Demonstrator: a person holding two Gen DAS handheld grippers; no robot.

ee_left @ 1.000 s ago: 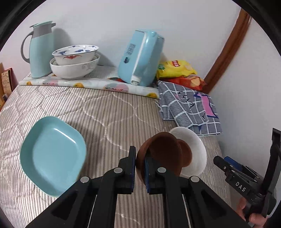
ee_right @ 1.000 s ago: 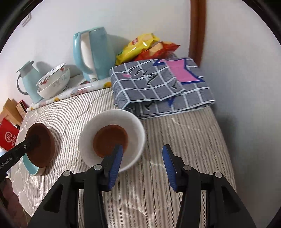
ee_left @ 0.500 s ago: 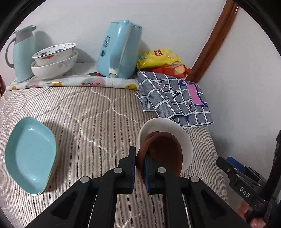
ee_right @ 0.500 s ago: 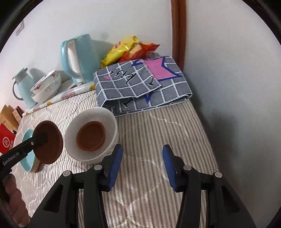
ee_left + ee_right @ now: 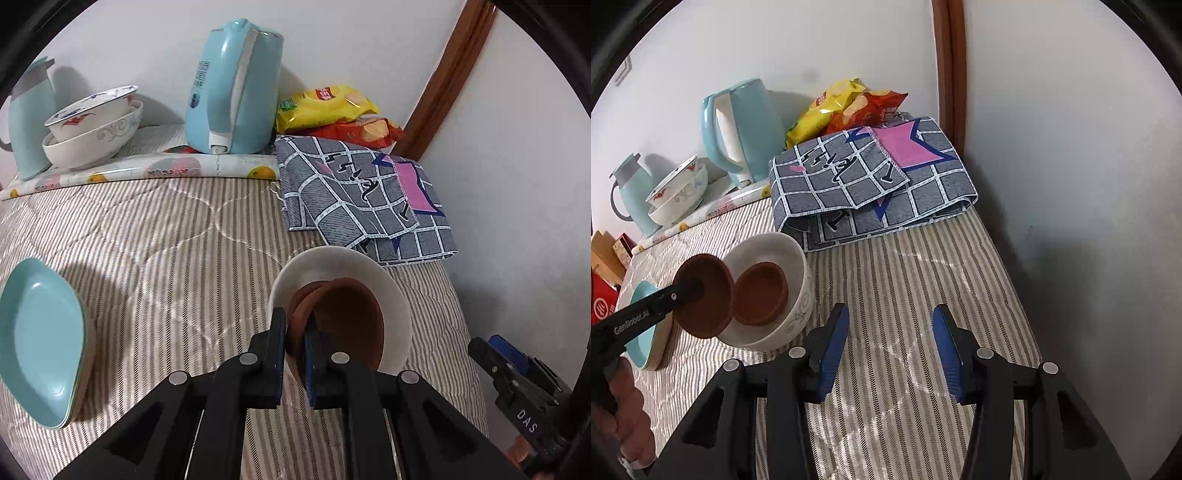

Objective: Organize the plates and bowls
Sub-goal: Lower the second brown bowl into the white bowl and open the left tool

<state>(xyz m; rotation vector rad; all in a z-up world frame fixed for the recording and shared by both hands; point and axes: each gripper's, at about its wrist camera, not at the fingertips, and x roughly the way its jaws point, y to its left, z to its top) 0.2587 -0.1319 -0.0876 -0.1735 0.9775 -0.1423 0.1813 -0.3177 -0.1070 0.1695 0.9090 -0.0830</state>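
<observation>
My left gripper (image 5: 295,332) is shut on the rim of a brown bowl (image 5: 351,325) and holds it tilted over a white bowl (image 5: 391,291) on the striped quilt. The white bowl (image 5: 798,266) holds another brown bowl (image 5: 761,291), and the held brown bowl (image 5: 705,299) hangs at its left rim in the left gripper (image 5: 690,290). My right gripper (image 5: 888,347) is open and empty above bare quilt to the right of the white bowl. Stacked teal plates (image 5: 40,339) lie at the left. Two stacked patterned bowls (image 5: 92,125) stand at the back.
A blue kettle (image 5: 236,88), a teal thermos (image 5: 26,118), snack bags (image 5: 332,110) and a folded checked cloth (image 5: 365,199) line the back and right. The wall (image 5: 1071,184) borders the quilt (image 5: 155,243) on the right. Boxes (image 5: 605,280) sit beyond the left edge.
My left gripper carried the brown bowl rightward until it hangs over the white bowl. My right gripper drew back and to the right, staying open.
</observation>
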